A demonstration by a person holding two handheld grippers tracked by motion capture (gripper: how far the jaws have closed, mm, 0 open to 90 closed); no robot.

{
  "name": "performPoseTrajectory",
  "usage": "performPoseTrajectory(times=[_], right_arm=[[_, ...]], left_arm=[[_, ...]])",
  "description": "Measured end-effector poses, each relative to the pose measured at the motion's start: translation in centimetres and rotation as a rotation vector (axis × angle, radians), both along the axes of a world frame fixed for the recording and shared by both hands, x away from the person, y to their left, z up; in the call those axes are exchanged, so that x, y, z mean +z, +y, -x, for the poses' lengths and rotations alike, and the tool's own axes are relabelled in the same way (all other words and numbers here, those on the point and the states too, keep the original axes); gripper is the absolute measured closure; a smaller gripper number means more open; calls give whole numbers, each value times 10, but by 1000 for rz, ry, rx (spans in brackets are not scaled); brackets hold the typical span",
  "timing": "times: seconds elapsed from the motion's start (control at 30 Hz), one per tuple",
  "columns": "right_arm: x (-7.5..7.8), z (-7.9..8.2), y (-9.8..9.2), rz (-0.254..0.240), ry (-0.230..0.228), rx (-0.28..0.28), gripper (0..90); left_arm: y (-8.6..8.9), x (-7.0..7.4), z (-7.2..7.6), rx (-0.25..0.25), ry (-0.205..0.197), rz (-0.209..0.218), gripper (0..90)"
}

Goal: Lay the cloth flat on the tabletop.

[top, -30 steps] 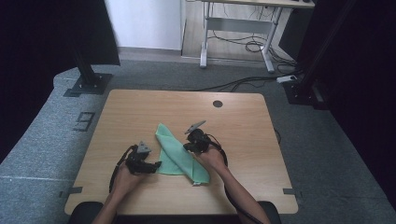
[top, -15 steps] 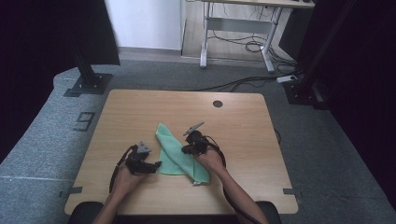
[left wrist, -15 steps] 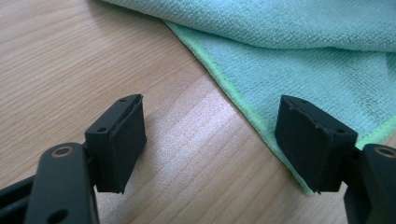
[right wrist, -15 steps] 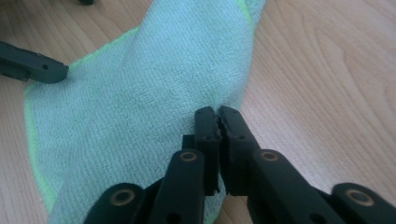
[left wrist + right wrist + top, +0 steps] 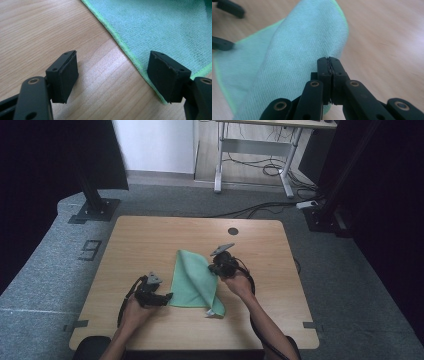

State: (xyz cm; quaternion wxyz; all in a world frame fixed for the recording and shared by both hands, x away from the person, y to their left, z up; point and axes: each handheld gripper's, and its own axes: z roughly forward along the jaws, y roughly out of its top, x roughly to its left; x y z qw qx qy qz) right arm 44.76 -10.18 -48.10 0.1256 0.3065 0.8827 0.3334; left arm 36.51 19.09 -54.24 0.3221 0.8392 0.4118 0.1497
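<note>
Right claw pinching the green cloth, left claw gaping beside it.

My right claw [image 5: 331, 62] is clamped tight on a fold of the green cloth [image 5: 294, 47], the fabric humped up just ahead of my jaws and draping away to the wooden surface [image 5: 387, 37]. My left claw [image 5: 112, 75] stands wide with nothing between its jaws, low over bare wood, the cloth's bright hem running just past one pad [image 5: 165, 75]. From above, the cloth lies between my two claws.
</note>
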Motion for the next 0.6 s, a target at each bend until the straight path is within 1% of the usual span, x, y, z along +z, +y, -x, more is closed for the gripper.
performPoseTrajectory(times=[0.1,0.13,0.23,0.27,0.33,0.4,0.47,0.53,0.6], right_arm=[[5,-3,-16,30,-30,-41,874],[7,-5,-24,46,-39,-70,873],[6,-13,-42,52,-42,-128,851],[5,-16,-48,51,-28,-151,797],[2,-20,-58,52,-20,-179,672],[1,-19,-66,40,-15,-193,608],[1,-16,-72,26,-15,-204,556],[-2,-13,-76,24,-1,-203,520],[-8,-12,-78,30,2,-215,509]], left_arm=[[0,0,2,7,3,-4,245],[1,1,2,8,4,-5,245],[1,1,3,6,9,-8,244],[2,1,3,4,10,-8,244],[2,1,2,1,11,-9,243],[2,2,1,-8,17,-13,241],[2,3,0,-17,25,-8,224],[1,7,-3,-15,9,9,217],[0,11,-5,-15,1,25,207]])
